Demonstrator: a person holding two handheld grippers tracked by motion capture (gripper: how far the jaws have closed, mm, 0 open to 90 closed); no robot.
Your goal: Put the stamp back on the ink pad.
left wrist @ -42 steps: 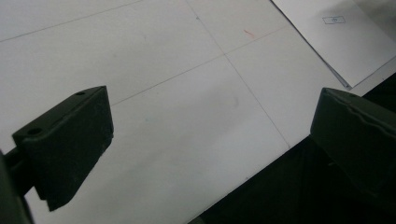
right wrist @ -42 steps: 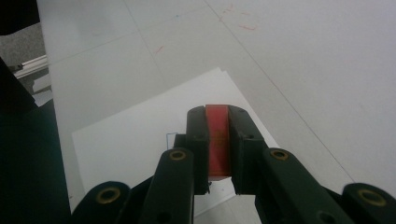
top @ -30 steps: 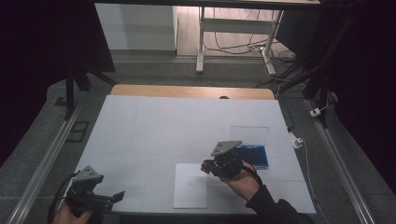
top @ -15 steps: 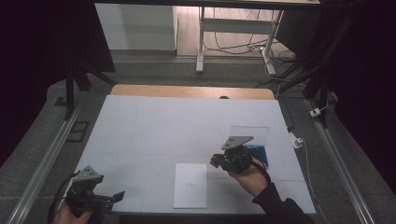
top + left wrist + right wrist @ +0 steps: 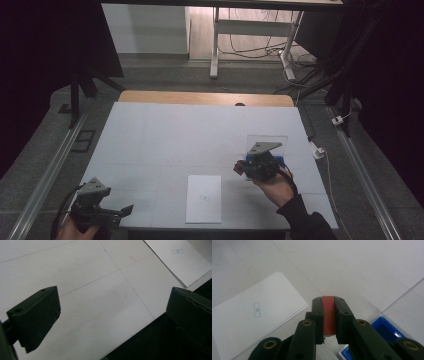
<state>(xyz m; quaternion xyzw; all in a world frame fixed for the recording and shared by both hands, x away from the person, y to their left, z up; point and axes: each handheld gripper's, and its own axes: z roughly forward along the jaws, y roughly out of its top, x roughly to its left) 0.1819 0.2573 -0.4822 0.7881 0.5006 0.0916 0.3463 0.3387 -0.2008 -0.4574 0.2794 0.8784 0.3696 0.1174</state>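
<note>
A: Right gripper [image 5: 329, 315] has its jaws clamped on a small red block [image 5: 328, 315], likely a stamp; the red face sits squeezed between the 2 black pads, and in the high view it hangs above the table [image 5: 165, 135] near the right edge.

B: And what lies under it?

A: Just beside it, a blue tray [image 5: 387, 331] with a clear lid [image 5: 267, 142] standing open behind it. It looks like an ink pad, though I can't read its surface. The stamp is over or just short of that tray; I can't tell whether it touches.

B: What about the sheet?

A: 1 white sheet of paper [image 5: 204, 198] lies flat near the front edge of the table, well left of the stamp. It carries 1 small blue boxed mark [image 5: 256, 309] near its middle.

B: So how far along is it?

A: My reading: the stamp is picked up and the sheet bears a print. Inking and any further print look left to do.

B: The other hand?

A: Left gripper [image 5: 107, 212] rests at the front left corner, jaws spread wide with nothing between them, well apart from the sheet.
</note>
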